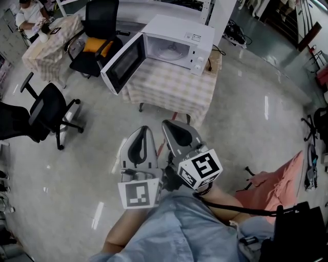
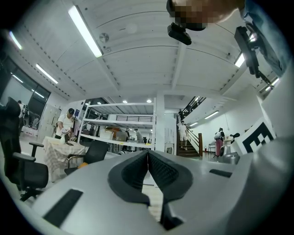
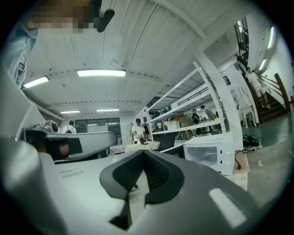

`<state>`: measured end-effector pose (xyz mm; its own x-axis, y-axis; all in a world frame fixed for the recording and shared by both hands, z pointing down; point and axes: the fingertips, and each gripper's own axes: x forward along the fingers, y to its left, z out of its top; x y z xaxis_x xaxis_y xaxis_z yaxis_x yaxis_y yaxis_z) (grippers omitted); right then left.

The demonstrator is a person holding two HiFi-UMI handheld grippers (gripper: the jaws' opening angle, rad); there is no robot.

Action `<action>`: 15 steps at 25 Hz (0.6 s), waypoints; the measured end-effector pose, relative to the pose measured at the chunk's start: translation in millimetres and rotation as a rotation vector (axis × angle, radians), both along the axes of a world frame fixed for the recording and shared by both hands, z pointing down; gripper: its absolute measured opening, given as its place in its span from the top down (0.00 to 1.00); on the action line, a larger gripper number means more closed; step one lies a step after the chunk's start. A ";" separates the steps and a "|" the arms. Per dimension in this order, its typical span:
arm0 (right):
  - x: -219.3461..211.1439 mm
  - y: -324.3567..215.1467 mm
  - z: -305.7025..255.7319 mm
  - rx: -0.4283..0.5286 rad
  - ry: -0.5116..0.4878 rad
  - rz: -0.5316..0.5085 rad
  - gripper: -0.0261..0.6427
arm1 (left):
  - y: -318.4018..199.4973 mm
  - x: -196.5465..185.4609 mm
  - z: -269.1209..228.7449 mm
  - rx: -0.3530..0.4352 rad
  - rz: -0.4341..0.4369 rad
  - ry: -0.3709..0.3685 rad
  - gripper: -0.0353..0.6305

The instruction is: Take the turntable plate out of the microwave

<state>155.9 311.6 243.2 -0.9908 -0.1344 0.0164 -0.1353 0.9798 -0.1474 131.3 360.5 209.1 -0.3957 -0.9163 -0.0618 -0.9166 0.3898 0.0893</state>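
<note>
Left gripper [image 1: 145, 128] and right gripper [image 1: 167, 123] closed, empty. Ahead, microwave [image 1: 197, 33] on table [image 1: 174, 91], door [image 1: 123, 64] open, plate [image 1: 169, 51] inside. Chairs [image 1: 47, 110] stand left.

Inside the microwave [image 1: 177, 43], the turntable plate [image 1: 171, 52] is only a faint pale disc, too small for detail. The far person [image 1: 31, 15] and the blue sleeve [image 1: 169, 230] are cut off by the head view's edges.

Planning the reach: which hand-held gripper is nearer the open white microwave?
Right, slightly. The right hand-held gripper is straight before the white microwave; the left hand-held gripper is offset leftward; both well short.
</note>
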 end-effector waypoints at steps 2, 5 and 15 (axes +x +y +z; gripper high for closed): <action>-6.6 -3.8 2.0 -0.003 0.000 0.001 0.96 | -3.2 -8.7 2.0 -0.001 -0.012 0.004 0.93; -17.1 -16.5 5.6 -0.010 -0.002 0.011 0.96 | -15.9 -18.2 5.5 -0.015 -0.002 -0.001 0.93; -45.3 -97.8 7.0 -0.037 -0.006 0.085 0.96 | -97.0 -52.9 8.8 -0.044 0.052 -0.008 0.93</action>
<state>110.6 213.7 250.2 -0.9759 -0.2175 0.0172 -0.2169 0.9587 -0.1840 78.4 263.5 217.9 -0.3474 -0.9374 -0.0242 -0.9362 0.3453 0.0655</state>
